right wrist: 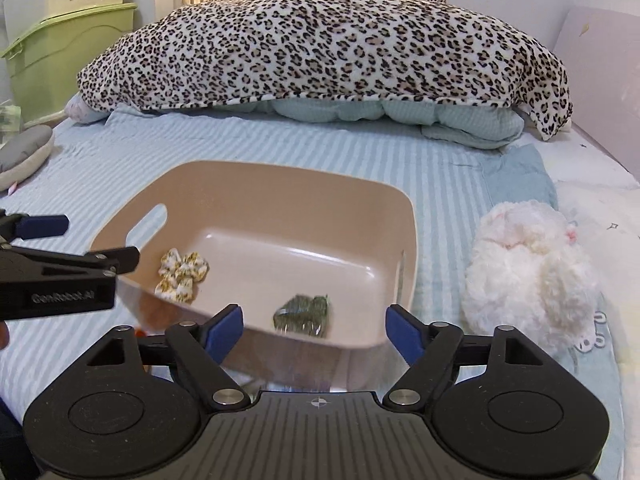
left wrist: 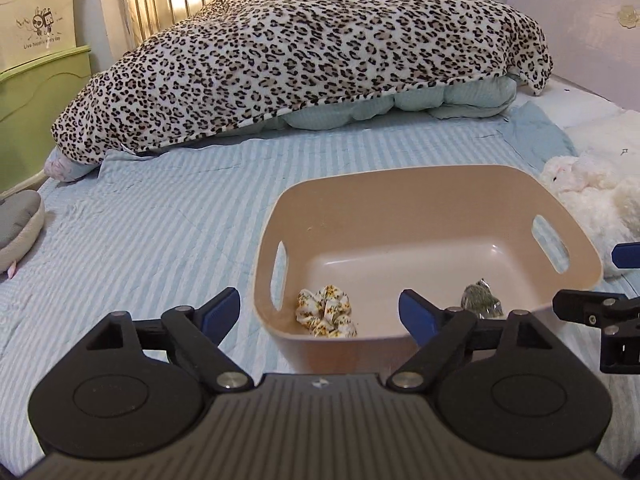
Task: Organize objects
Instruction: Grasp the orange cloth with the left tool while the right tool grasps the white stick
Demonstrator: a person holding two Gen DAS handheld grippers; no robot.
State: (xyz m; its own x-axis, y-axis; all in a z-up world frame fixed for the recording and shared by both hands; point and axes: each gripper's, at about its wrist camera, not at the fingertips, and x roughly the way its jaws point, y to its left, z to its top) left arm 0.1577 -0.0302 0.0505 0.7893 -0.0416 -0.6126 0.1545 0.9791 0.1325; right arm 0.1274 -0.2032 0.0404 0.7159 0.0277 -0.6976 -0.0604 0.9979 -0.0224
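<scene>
A beige plastic basket (left wrist: 400, 196) with handle slots sits on the striped bed; it also shows in the right wrist view (right wrist: 304, 184). Inside lie a white floral scrunchie (left wrist: 326, 316) (right wrist: 182, 274) and a dark green scrunchie (left wrist: 480, 302) (right wrist: 304, 314). My left gripper (left wrist: 320, 312) is open and empty, hovering at the basket's near rim. My right gripper (right wrist: 314, 328) is open and empty, just above the basket's near edge by the green scrunchie. Each gripper shows at the edge of the other's view, the right (left wrist: 600, 312) and the left (right wrist: 60, 264).
A leopard-print blanket (left wrist: 312, 52) over a pale green quilt fills the back of the bed. A white plush toy (right wrist: 528, 264) lies right of the basket. A grey cushion (left wrist: 16, 224) sits at the left edge, with green and cream storage boxes (right wrist: 60, 44) behind.
</scene>
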